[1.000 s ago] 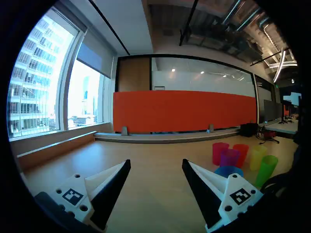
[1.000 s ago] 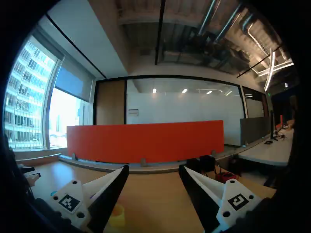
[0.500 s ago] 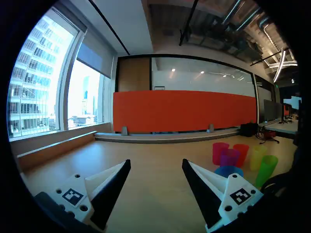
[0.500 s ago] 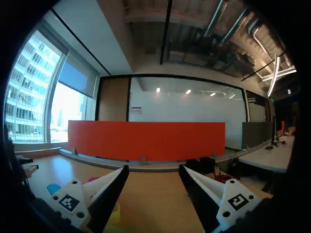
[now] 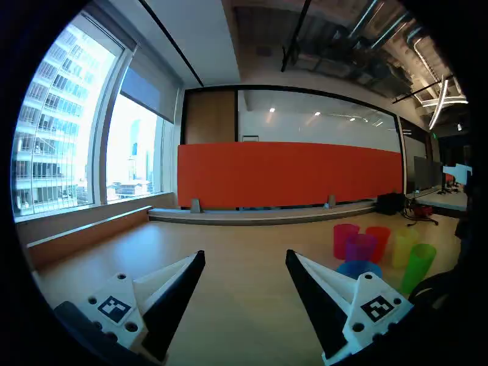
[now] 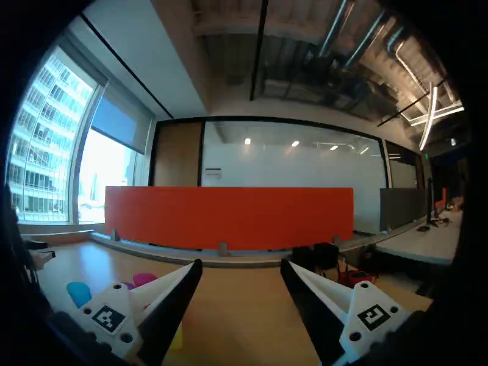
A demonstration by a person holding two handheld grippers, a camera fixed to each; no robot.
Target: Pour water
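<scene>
**Both grippers wide open and empty, cups grouped on the counter**

In the left gripper view, the left gripper point(image 5: 244, 253) hangs low over the pale wooden counter point(image 5: 183, 235). Its two fingers are spread wide and nothing is between them. Coloured plastic cups stand upright in a tight group on the counter, to the right of its right finger. A pink cup point(image 5: 343, 236) and a red cup point(image 5: 380, 239) are at the far side, and a purple cup point(image 5: 360, 247) stands just in front of and between them. A yellow cup point(image 5: 404, 245) is to the right of the red one. A green cup point(image 5: 418, 265) is nearer and farthest right. A blue cup point(image 5: 357, 268) is nearest, partly hidden behind the finger. I cannot tell whether the cups touch or whether any holds liquid. An orange partition point(image 5: 287, 174) runs along the far edge of the counter, and tall windows point(image 5: 61, 146) fill the left wall.

In the right gripper view, the right gripper point(image 6: 240, 263) is just as wide open and holds nothing, with bare counter between its fingers. The blue cup point(image 6: 78, 293) and the pink cup point(image 6: 144, 279) show low on the left, beyond the left finger. A sliver of the yellow cup point(image 6: 177, 335) shows at the inner edge of that finger, mostly hidden. The orange partition point(image 6: 229, 218) crosses the far side, and a pale desk point(image 6: 421, 244) lies far right.
</scene>
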